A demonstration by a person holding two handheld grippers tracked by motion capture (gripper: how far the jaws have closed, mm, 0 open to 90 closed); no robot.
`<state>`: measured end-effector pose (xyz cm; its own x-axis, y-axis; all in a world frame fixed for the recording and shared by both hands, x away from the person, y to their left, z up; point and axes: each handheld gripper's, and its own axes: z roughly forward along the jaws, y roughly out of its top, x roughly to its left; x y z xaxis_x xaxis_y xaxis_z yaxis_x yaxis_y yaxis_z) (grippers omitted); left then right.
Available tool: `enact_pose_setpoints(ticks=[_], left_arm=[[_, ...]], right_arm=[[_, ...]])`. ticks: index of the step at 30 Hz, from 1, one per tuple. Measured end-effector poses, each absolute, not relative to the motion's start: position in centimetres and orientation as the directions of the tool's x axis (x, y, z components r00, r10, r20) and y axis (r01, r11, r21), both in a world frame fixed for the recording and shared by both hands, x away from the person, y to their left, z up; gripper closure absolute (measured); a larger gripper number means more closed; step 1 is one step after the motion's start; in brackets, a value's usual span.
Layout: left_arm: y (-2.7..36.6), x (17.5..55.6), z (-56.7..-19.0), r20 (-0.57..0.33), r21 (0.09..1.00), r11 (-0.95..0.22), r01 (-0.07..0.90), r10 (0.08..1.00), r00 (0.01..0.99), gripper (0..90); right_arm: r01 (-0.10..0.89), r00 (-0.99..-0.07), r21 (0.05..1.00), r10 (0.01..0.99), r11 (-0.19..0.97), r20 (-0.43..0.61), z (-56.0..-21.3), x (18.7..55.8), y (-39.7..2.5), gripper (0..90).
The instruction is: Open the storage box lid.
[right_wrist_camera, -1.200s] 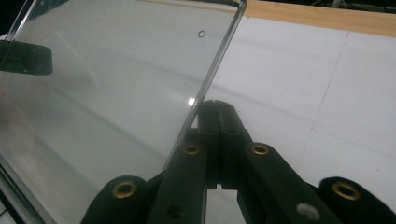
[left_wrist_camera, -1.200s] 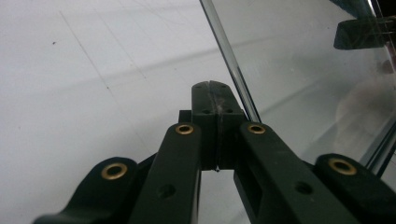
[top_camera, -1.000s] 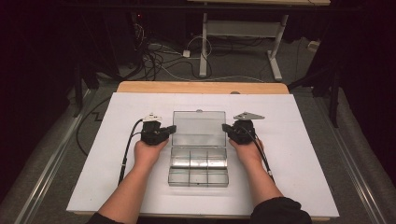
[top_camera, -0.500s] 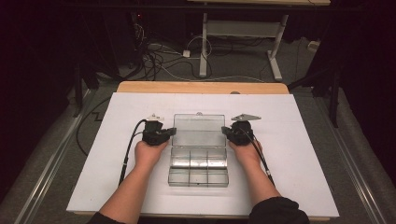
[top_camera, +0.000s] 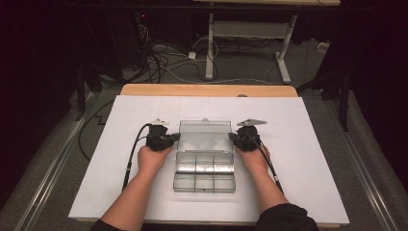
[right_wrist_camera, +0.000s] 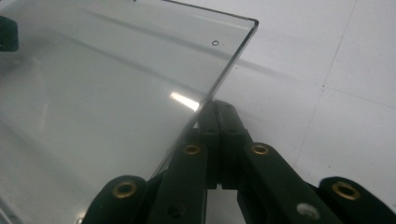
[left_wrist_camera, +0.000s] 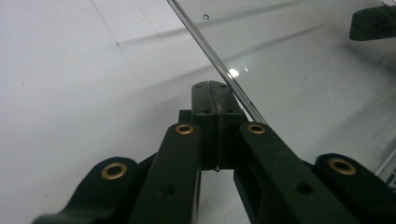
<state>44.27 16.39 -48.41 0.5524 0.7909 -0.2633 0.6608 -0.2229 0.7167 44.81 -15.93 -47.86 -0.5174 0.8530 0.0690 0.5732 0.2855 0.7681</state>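
A clear plastic compartment box (top_camera: 204,175) lies on the white table top (top_camera: 312,144), its clear lid (top_camera: 204,137) swung open toward the far side. My left gripper (top_camera: 175,137) is shut, its tip against the lid's left edge. My right gripper (top_camera: 232,137) is shut too, with its tip at the lid's right edge. In the left gripper view the closed jaws (left_wrist_camera: 215,93) sit just under the lid's edge (left_wrist_camera: 303,56). In the right gripper view the closed jaws (right_wrist_camera: 215,109) touch the lid's side edge (right_wrist_camera: 116,70) from below. Nothing is clamped between either pair of jaws.
The box's compartments look empty. White table surface stretches wide on both sides of the box. A wooden strip (top_camera: 207,90) runs along the far table edge; beyond it are floor cables (top_camera: 163,57) and a desk frame (top_camera: 250,43).
Both grippers have edged slightly inward against the lid's sides. The lid looks a little shorter from above, so it has tipped up somewhat.
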Motion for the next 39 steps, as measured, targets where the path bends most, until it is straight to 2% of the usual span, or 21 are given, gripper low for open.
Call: enact_pose_setpoints(ticks=[19, 29, 39], left_arm=[[16.9, 43.9, -48.1, -0.256, 0.725, -0.223, 0.652, 0.792, 0.555, 87.5], [17.7, 42.7, -46.6, -0.256, 0.773, -0.19, 0.605, 0.779, 0.572, 87.5], [18.8, 39.5, -45.5, -0.204, 0.824, -0.203, 0.528, 0.764, 0.612, 87.5]], right_arm=[[0.58, -0.488, 0.764, 0.871, 0.282, 0.049, -48.0, 44.9, -16.1, 90.0], [0.527, -0.504, 0.811, 0.862, 0.256, 0.055, -45.8, 44.0, -16.5, 90.0], [0.44, -0.563, 0.853, 0.826, 0.281, 0.018, -43.6, 40.6, -16.1, 90.0]])
